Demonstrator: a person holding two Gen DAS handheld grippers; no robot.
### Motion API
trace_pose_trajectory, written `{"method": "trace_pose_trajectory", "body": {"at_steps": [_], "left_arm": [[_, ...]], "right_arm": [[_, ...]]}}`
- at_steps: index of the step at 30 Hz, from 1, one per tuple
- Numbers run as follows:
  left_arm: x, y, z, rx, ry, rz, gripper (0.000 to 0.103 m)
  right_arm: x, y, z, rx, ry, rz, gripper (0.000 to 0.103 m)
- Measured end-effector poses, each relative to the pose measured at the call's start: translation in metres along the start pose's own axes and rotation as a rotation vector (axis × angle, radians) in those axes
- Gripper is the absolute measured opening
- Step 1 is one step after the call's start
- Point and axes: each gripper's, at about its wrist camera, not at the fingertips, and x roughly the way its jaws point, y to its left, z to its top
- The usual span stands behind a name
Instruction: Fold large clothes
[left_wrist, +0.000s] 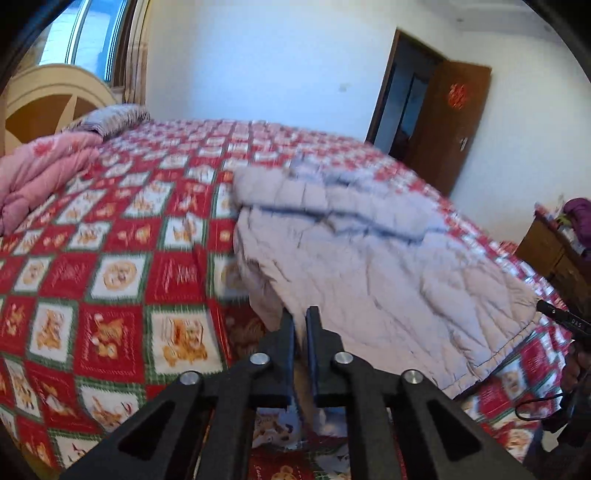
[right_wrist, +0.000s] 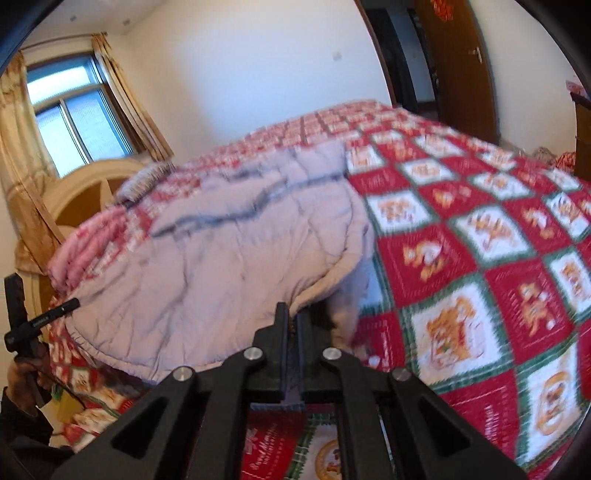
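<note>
Both grippers are clamped on the near hem of a pale lilac quilted coat (left_wrist: 354, 258) at the near edge of the bed. Seen from its own wrist camera, the left gripper (left_wrist: 300, 314) has its jaws nearly together with the coat's left hem corner pinched between them. The right gripper (right_wrist: 291, 314) likewise stands narrow, its jaws closed on the hem at the coat's right corner, fabric bunching beside the fingertips. From there the coat lies spread toward the middle of the bed, over a red, white and green patchwork bedspread (left_wrist: 122, 258). A folded pink duvet (left_wrist: 40, 173) sits at the bed's far left corner by the cream headboard (left_wrist: 48, 99). Beyond the far edge stands an open brown door (left_wrist: 448, 122).
</note>
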Motion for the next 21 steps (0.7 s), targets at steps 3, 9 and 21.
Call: {"method": "trace_pose_trajectory", "body": {"at_steps": [3,9,21], "left_arm": [[-0.02,0.001,0.008,0.011,-0.045,-0.011,0.0],[-0.034,0.003,0.013,0.087,-0.053,0.022,0.0],[0.051,0.03,-0.042,-0.104,0.217,0.069,0.097]], "right_arm": [[-0.018,0.006,0.008,-0.007,-0.046,0.02,0.006],[-0.041,0.016,0.015,-0.037,-0.099,0.046,0.001],[0.002,-0.019,-0.007,0.061,0.014,-0.053,0.089]]}}
